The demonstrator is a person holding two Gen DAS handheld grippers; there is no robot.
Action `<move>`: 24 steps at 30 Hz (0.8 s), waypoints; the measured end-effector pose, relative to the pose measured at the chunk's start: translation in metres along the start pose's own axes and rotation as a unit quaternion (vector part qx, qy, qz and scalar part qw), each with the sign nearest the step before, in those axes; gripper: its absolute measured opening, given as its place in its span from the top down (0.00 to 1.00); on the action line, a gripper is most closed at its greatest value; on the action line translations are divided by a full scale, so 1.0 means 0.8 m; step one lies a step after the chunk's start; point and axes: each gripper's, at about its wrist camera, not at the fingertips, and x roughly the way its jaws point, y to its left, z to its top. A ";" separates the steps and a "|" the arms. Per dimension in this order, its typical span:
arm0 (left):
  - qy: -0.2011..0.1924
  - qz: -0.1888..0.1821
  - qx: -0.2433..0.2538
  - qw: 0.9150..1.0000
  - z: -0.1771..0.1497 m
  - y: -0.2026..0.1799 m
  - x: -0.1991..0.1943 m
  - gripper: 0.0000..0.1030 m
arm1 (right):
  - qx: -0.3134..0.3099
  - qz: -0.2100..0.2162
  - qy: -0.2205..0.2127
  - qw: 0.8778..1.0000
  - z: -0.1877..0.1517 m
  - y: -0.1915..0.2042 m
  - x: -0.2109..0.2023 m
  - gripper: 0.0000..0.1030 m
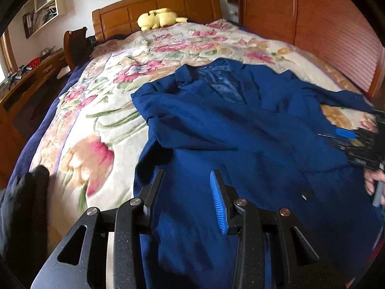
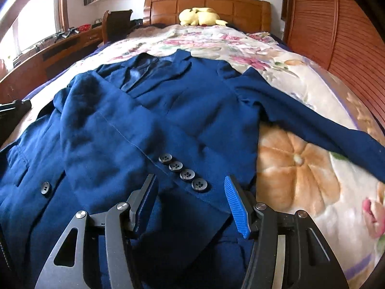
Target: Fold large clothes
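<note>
While the blue jacket [image 2: 168,120] lay lengthwise on the bed [image 2: 300,168], collar far, one sleeve [image 2: 125,144] was folded across it. Right gripper [image 2: 190,190], jaws open and empty, hovered nearest the cuff; left gripper [image 1: 187,183] was also open, holding nothing, over the jacket's near left side.

Matt cloth against polished wood

The blue jacket [image 2: 149,125] is matt woven cloth with a glossy lining; the floral blanket [image 1: 101,110] looks plush; the headboard [image 2: 207,3] is glossy wood; each claw's pads [image 2: 234,207] are ribbed blue.
</note>
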 end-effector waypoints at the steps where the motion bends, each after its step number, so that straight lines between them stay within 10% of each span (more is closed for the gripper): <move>1: 0.006 0.002 -0.001 1.000 0.008 0.002 0.012 0.63 | -0.001 0.000 -0.002 1.000 -0.002 0.001 -0.007 0.43; 24: 0.068 0.035 -0.056 0.996 0.066 0.043 0.144 0.63 | -0.019 0.009 -0.007 1.000 -0.003 0.014 -0.013 0.43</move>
